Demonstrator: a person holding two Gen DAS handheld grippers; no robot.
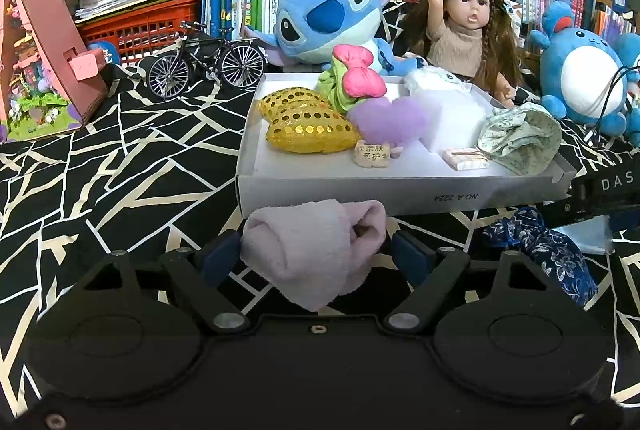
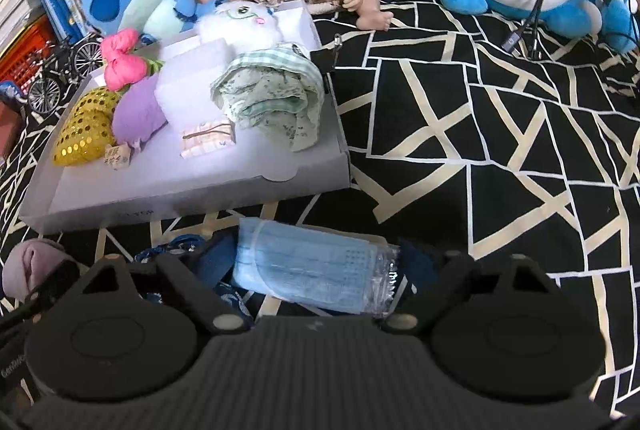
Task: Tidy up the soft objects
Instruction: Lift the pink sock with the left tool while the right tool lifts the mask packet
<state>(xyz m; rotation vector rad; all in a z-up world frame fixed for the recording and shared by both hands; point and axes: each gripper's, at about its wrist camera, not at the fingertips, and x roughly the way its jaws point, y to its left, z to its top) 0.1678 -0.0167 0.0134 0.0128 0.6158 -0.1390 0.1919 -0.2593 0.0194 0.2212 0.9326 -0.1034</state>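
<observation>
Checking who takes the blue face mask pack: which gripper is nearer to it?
Right. The right gripper straddles the mask pack; the left gripper is around the pink sock, farther left.

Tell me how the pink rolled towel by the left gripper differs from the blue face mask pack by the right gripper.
The pink rolled towel is fluffy, bare cloth bunched into a roll; the blue face mask pack is flat, pleated and wrapped in clear plastic. The towel rests directly on the patterned cloth, while the mask pack lies partly over a blue floral pouch. Both sit outside the white tray, just in front of it, each between a gripper's fingers.
</observation>
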